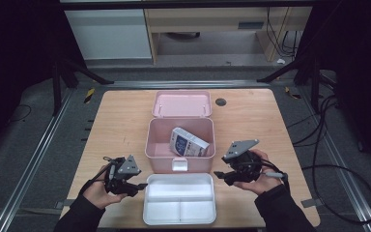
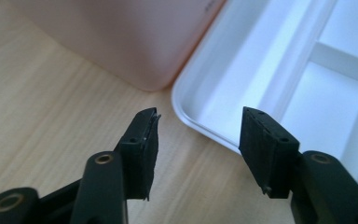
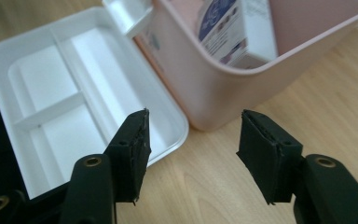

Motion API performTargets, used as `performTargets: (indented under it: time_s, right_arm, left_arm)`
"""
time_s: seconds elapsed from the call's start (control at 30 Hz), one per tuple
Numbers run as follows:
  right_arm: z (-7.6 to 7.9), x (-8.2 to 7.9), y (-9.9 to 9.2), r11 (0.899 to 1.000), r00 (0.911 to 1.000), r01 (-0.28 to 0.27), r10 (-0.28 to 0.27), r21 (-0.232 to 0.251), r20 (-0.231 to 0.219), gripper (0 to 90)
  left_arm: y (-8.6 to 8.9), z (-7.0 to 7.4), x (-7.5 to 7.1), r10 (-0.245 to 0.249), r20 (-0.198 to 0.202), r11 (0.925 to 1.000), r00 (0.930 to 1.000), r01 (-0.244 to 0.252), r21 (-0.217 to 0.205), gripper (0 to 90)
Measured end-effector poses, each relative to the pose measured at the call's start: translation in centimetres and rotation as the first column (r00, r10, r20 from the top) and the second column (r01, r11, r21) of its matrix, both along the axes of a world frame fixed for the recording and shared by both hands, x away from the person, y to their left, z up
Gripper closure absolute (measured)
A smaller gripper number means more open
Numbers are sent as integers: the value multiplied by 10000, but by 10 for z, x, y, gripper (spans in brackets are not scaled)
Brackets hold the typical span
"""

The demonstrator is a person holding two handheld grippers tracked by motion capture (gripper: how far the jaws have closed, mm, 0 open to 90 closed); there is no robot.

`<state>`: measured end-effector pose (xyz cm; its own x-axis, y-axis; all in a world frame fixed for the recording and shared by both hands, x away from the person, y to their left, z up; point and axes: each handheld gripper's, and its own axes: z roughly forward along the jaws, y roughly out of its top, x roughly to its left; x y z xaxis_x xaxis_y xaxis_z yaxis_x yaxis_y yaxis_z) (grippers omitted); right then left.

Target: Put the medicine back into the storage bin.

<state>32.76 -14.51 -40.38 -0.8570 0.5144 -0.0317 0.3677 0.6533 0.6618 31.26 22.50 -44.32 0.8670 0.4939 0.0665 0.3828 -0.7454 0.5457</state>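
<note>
- Flanking a white tray [image 1: 179,218] at the near edge of the bench [image 1: 121,121], two hand-held grippers point inward toward it.
- Left gripper [image 1: 142,185]: held in the left hand [image 1: 100,189] near the near-left corner, tips just beside the tray's left rim. In the left gripper view [image 2: 196,140] the jaws stand apart with nothing between them; bare wood and the tray's rounded corner lie beyond.
- Right gripper [image 1: 218,173]: held in the right hand [image 1: 263,176] toward the near-right side, tips just off the tray's far-right corner. In the right gripper view [image 3: 192,140] the jaws are likewise spread and empty, over bare wood.
- White tray: shallow, with one long compartment on its far side and two smaller ones on its near side, all empty. Its far rim lies just beside the front wall of a pink box [image 1: 160,162]; whether they touch cannot be told.
- Pink box: at the bench centre, open, with a white latch [image 1: 179,165] on its front wall.
- Inside the box, a white and blue carton [image 1: 189,142] leans tilted toward the right wall.
- Pink lid [image 1: 182,104]: lies back behind the box, toward the far edge, inner face up.
- Dark round spot [image 1: 221,102]: on the bench surface near the far edge, right of the lid.
</note>
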Motion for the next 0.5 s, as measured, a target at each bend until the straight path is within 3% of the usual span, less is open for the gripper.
performTargets:
  time_s: [0.2,0.37,0.5]
  right_arm:
    - [-18,-5,13,9957,9958,-854,841,-352,-354,476]
    - [-34,-8,29,9828,9847,-1651,1595,-825,-705,516]
    - [-42,-10,37,9756,9775,-1976,1886,-959,-946,549]
  left_arm:
    - [-10,-1,-5,-822,-250,9964,9963,827,203,512]
    - [-20,-2,-9,-1246,-675,9910,9899,1276,413,566]
    - [-28,-8,-11,-1581,-894,9842,9834,1643,668,595]
